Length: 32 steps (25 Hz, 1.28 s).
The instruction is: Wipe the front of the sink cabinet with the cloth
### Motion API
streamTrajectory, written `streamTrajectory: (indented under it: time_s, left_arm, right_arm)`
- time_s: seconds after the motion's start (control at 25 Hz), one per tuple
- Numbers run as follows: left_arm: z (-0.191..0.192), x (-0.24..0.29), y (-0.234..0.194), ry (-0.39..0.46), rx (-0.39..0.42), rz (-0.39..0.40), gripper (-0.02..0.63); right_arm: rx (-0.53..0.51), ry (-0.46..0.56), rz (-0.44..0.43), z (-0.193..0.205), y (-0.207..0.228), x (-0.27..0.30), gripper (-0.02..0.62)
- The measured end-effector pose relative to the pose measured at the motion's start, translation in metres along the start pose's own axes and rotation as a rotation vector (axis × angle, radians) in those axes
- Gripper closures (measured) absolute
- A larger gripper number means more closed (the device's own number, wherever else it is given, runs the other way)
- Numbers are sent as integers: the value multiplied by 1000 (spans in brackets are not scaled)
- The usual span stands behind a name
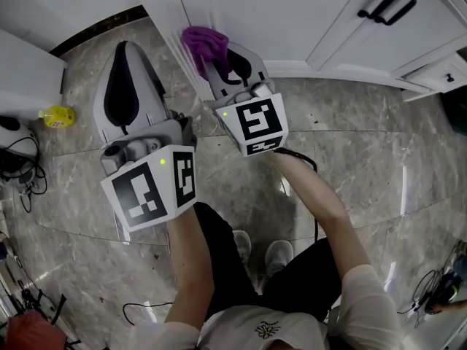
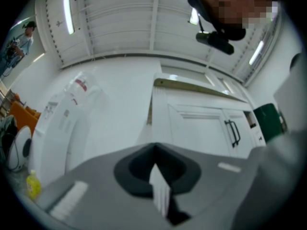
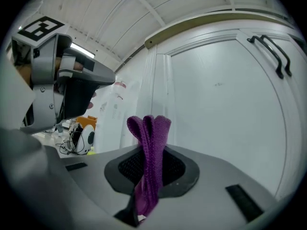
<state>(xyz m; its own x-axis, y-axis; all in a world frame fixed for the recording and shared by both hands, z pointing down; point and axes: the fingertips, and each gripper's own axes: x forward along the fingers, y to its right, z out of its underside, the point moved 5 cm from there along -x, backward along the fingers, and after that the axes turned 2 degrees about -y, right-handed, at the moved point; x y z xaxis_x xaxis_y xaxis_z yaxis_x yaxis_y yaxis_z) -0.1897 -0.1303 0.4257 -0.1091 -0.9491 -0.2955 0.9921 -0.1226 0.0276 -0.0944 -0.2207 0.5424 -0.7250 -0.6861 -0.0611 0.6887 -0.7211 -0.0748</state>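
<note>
A purple cloth [image 1: 205,41] is bunched between the jaws of my right gripper [image 1: 221,58], which is shut on it, low down by the white sink cabinet front [image 1: 277,13]. In the right gripper view the cloth [image 3: 149,147] sticks up out of the right gripper [image 3: 151,128], with the cabinet door [image 3: 225,104] just beyond; whether it touches I cannot tell. My left gripper [image 1: 125,51] hangs to the left, shut and holding nothing, away from the cabinet. Seen in its own view, the left gripper [image 2: 156,152] points at the cabinet [image 2: 201,128].
Black bar handles [image 1: 387,3] sit on the cabinet doors at the right. A yellow bottle [image 1: 56,116] and cables [image 1: 18,168] lie on the marble floor at the left, beside a white unit [image 1: 25,71]. The person's feet [image 1: 266,254] stand below the grippers.
</note>
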Motion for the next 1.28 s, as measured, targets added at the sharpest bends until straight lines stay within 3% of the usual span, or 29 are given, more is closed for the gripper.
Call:
streamTrajectory:
  time_s: [0.12,0.28,0.52,0.84,1.08,1.28]
  left_arm:
    - [2,0,-2,-11,17,-1,601]
    - [10,-1,-5,-2,-32,-21,601]
    - [11,9,13,-22,48,15,601]
    - [25,21,69,-29,60,148,601]
    - [35,26,95,-50,44,213,601]
    - [29,23,97,-52,-30,202,601]
  right_arm:
    - [-19,-5,17,1,9,-8,541]
    - [-54,-13,68,4,46,-24,541]
    - [-96,-25,196,1,101,-62,540]
    - [-154,-64,389,3,163,-109,540]
    - [-166,-77,448,3,183,-130,540]
    - [-118,-92,509,2,205,-145,540]
